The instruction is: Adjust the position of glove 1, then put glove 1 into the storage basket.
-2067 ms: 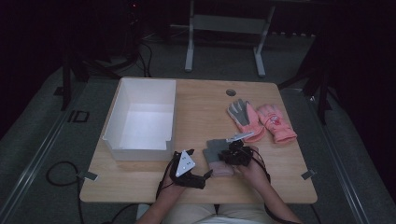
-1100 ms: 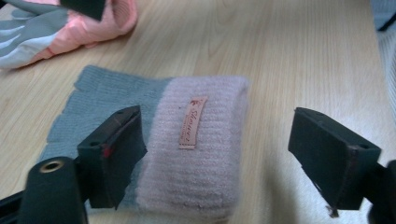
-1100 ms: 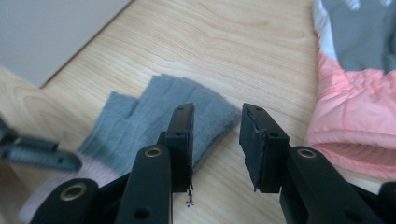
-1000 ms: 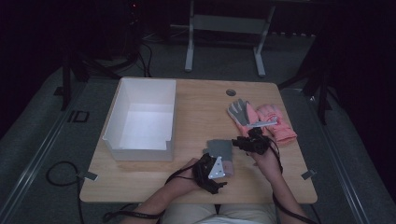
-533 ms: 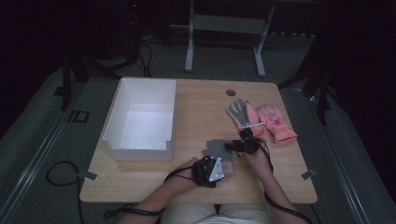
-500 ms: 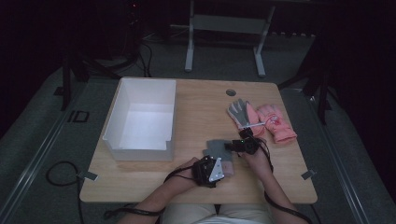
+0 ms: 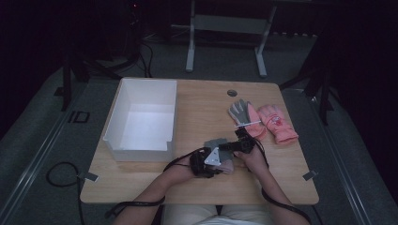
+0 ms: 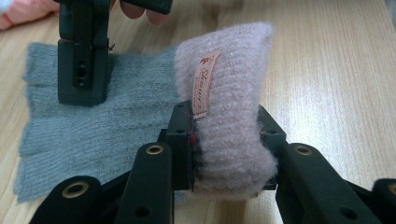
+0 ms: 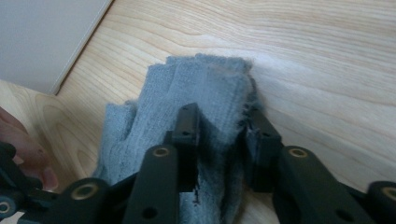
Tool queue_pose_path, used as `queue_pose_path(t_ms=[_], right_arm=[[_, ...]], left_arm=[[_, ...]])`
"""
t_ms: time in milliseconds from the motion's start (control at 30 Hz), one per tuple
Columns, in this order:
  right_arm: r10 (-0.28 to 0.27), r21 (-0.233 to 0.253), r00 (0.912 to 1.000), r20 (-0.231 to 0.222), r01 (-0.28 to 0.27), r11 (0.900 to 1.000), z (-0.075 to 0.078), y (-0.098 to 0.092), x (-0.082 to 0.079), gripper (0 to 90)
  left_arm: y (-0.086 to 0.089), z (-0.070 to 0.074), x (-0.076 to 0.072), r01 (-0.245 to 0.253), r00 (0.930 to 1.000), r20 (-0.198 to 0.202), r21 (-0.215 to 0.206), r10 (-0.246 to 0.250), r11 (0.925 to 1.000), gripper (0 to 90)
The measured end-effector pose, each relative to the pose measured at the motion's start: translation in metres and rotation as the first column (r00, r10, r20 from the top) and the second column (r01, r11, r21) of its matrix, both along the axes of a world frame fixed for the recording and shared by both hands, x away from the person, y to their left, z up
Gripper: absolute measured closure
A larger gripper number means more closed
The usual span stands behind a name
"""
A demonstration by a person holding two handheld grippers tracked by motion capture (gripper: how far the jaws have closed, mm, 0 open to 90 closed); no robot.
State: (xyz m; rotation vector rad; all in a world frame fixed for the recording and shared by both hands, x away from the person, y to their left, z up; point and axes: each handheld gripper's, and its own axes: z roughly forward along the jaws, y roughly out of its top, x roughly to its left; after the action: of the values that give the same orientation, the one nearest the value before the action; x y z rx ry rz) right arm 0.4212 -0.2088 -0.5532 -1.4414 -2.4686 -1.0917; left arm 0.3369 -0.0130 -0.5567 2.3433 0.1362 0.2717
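Observation:
A grey knit glove (image 7: 215, 142) lies flat near the table's front edge, its pale pink cuff (image 8: 229, 107) folded upward. My left gripper (image 8: 226, 126) is shut on that pink cuff, which carries a small label. My right gripper (image 9: 222, 128) is shut on a pinched fold of the grey knit glove (image 9: 205, 88) at its finger end. In the high view the left gripper (image 7: 210, 162) and right gripper (image 7: 236, 144) sit close together over the glove. In the left gripper view the right gripper's jaws press down on the grey knit (image 8: 116, 116).
A white open box (image 7: 143, 140) stands at the left of the wooden table (image 7: 202, 103). A grey-palmed glove (image 7: 243, 114) and a pink glove (image 7: 278, 123) lie side by side at the right. A round cable hole (image 7: 232, 93) sits near the far edge.
The left gripper came in from the left and closed on the glove's pink cuff. The right gripper swung out toward the gloves at the right, then came back left onto the grey knit.

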Motion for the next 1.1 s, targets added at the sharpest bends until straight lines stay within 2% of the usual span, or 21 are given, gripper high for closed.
queue_pose_path(t_ms=[33, 67, 133, 233, 433, 567, 600, 767, 833, 1100], right_arm=[[0.001, -0.008, 1.0, 0.004, -0.001, 1.0, 0.001, 0.001, 0.0, 72.6], [0.002, -0.019, 0.9999, 0.017, -0.001, 1.0, 0.003, 0.002, -0.001, 73.4], [0.001, -0.023, 0.9996, 0.029, 0.0, 1.0, 0.005, 0.002, -0.003, 74.1], [-0.009, 0.007, 0.999, 0.043, 0.009, 1.0, 0.013, -0.003, -0.005, 74.5], [-0.015, 0.035, 0.9941, 0.108, 0.011, 0.999, 0.043, -0.01, -0.01, 74.5], [-0.021, 0.051, 0.9892, 0.145, 0.014, 0.999, 0.063, -0.013, -0.012, 74.5], [-0.017, 0.053, 0.9879, 0.154, 0.009, 0.999, 0.068, -0.013, -0.012, 74.5], [-0.016, 0.076, 0.9829, 0.184, 0.002, 0.997, 0.089, -0.01, -0.013, 74.5], [-0.007, 0.071, 0.9796, 0.201, -0.007, 0.997, 0.097, -0.007, -0.014, 74.5], [0.008, 0.076, 0.9693, 0.246, -0.028, 0.997, 0.126, 0.01, -0.01, 74.5]], left_arm=[[0.0, 0.0, 0.0, 0.0, 1.0, 0.0, 0.0, 0.0, 1.0, 67.0], [0.002, 0.0, 0.0, -0.017, 0.9998, -0.013, -0.024, 0.017, 0.9996, 67.5], [0.004, 0.001, 0.0, -0.024, 0.9997, -0.011, -0.026, 0.023, 0.9994, 67.8], [0.004, 0.01, 0.001, -0.024, 0.9997, -0.008, -0.003, 0.024, 0.9997, 68.1], [-0.003, 0.047, 0.0, -0.01, 0.999, 0.044, 0.043, 0.008, 0.999, 68.0], [-0.003, 0.069, 0.003, -0.002, 0.9992, 0.039, 0.036, 0.001, 0.9993, 68.0], [-0.003, 0.074, 0.003, 0.0, 0.9987, 0.05, 0.041, -0.002, 0.9992, 68.0], [0.003, 0.095, 0.003, 0.001, 0.9985, 0.055, 0.044, -0.004, 0.999, 68.0], [0.006, 0.106, 0.003, 0.008, 0.9974, 0.071, 0.058, -0.012, 0.9983, 68.0], [0.027, 0.135, 0.009, 0.013, 0.995, 0.098, 0.062, -0.019, 0.998, 68.0]])
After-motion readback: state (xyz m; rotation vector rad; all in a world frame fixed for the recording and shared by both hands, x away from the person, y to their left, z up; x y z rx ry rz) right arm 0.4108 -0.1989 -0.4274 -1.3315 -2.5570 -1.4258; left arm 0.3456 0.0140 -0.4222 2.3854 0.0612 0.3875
